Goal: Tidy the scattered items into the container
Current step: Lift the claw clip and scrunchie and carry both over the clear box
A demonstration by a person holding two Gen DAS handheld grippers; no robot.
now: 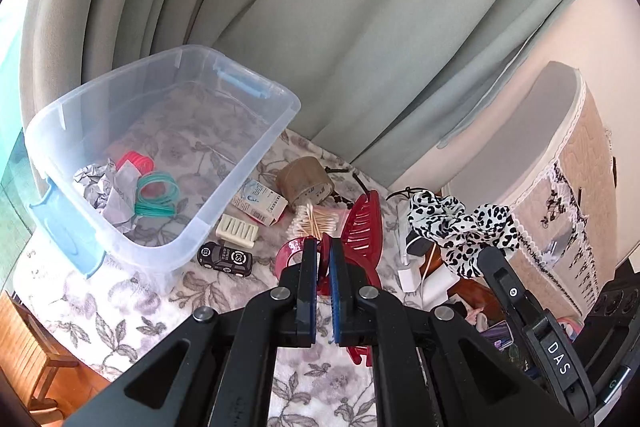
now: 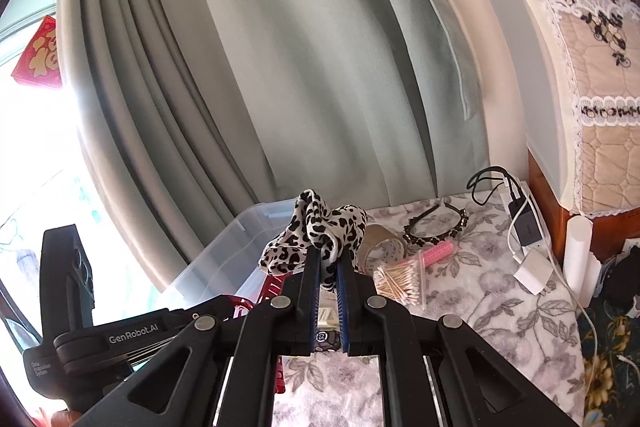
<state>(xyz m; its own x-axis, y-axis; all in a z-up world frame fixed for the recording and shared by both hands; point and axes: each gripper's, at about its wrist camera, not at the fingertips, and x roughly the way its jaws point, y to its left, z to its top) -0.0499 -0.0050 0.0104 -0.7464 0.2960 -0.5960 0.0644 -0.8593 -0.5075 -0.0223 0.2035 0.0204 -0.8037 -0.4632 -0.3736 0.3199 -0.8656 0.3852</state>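
Observation:
My left gripper (image 1: 324, 251) is shut on one end of a red hair claw clip (image 1: 362, 223); whether the clip is off the cloth I cannot tell. The clear plastic container (image 1: 256, 163) stands to its left, holding crumpled paper (image 1: 100, 187) and green hair ties (image 1: 158, 195). My right gripper (image 2: 329, 259) is shut on a black-and-white leopard scrunchie (image 2: 316, 231), held in the air right of the container (image 2: 240, 251). The scrunchie (image 1: 460, 231) also hangs at the right of the left wrist view. A black toy car (image 1: 225, 259), a white ridged piece (image 1: 237, 230), a small box (image 1: 260, 203), a tape roll (image 1: 304, 183) and cotton swabs (image 1: 316, 221) lie loose.
On the floral cloth (image 2: 500, 307) lie a pink hair roller (image 2: 434, 251), a beaded headband (image 2: 436, 227), a black charger (image 2: 524, 223) and a white plug (image 2: 534, 273) with cables. Grey-green curtains (image 2: 280, 67) hang behind. A quilt-covered appliance (image 2: 592, 87) stands at the right.

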